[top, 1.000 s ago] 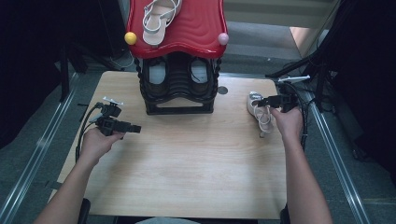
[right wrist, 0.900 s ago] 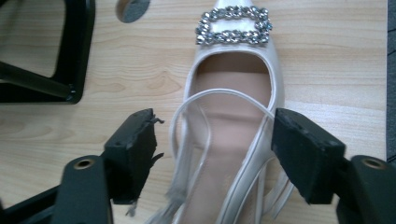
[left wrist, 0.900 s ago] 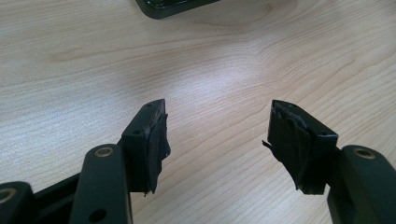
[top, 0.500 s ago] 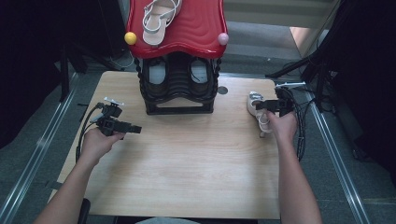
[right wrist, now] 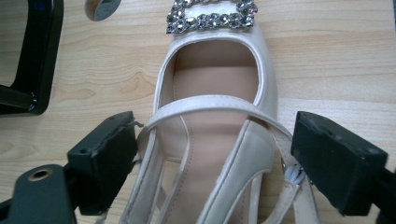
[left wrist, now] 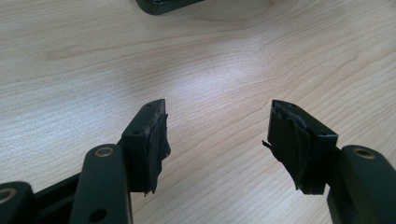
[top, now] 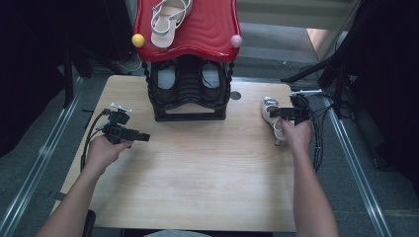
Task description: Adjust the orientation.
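A cream strappy shoe (top: 269,109) with a rhinestone buckle (right wrist: 212,16) lies on the wooden table (top: 207,173), right of the rack. My right gripper (top: 276,114) is open. In the right gripper view the right gripper (right wrist: 215,154) has one jaw on each side of the shoe (right wrist: 210,140) at its straps, and the left jaw is close against a strap. My left gripper (top: 143,137) is held at the table's left, its jaws pointing right. It stands open over bare wood, the left gripper (left wrist: 217,135) holding nothing.
A black shoe rack (top: 190,94) with a red top (top: 207,29) stands at the back centre. It holds a dark pair inside and a cream sandal (top: 170,19) on top. A metal disc (top: 235,95) lies beside it. Cables (top: 316,143) trail off the right edge.
My right hand has shifted slightly left and toward the person, bringing its jaws down astride the cream shoe. The left hand has stayed still.
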{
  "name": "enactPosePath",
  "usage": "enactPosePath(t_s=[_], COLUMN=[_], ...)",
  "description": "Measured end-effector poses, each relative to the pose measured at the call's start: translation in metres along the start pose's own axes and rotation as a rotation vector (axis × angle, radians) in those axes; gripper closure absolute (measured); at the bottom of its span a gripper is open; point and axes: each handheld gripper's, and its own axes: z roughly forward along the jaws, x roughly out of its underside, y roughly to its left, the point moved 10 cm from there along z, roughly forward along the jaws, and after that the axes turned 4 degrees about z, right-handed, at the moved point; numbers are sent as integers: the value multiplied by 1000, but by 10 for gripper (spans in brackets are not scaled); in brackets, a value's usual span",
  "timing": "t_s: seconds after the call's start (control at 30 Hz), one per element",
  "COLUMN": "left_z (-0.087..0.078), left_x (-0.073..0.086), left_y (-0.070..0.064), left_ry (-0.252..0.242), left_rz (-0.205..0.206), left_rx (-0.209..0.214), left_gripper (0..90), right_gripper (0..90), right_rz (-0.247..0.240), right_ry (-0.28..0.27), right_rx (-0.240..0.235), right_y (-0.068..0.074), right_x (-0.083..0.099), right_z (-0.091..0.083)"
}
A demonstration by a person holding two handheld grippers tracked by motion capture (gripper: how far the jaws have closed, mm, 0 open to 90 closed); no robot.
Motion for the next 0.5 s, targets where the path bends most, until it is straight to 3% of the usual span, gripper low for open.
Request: enactPosePath(t_s=[0.07, 0.13, 0.3, 0.43, 0.5], left_z=[1, 1, 1, 1, 1], left_x=[0, 0, 0, 0, 0], left_y=[0, 0, 0, -1, 0], left_ry=[3, 1, 3, 3, 3], left_rz=[3, 4, 3, 3, 2], left_rx=[1, 0, 0, 1, 0], left_gripper=[381, 381, 382, 382, 382], right_gripper=[122, 120, 147, 188, 186], right_rz=[-42, -62, -27, 0, 40], right_ry=[65, 74, 57, 83, 128], right_rx=[73, 123, 104, 88, 49], right_y=[-4, -5, -7, -12, -11], right_x=[8, 12, 11, 15, 19], right_z=[9, 14, 14, 15, 20])
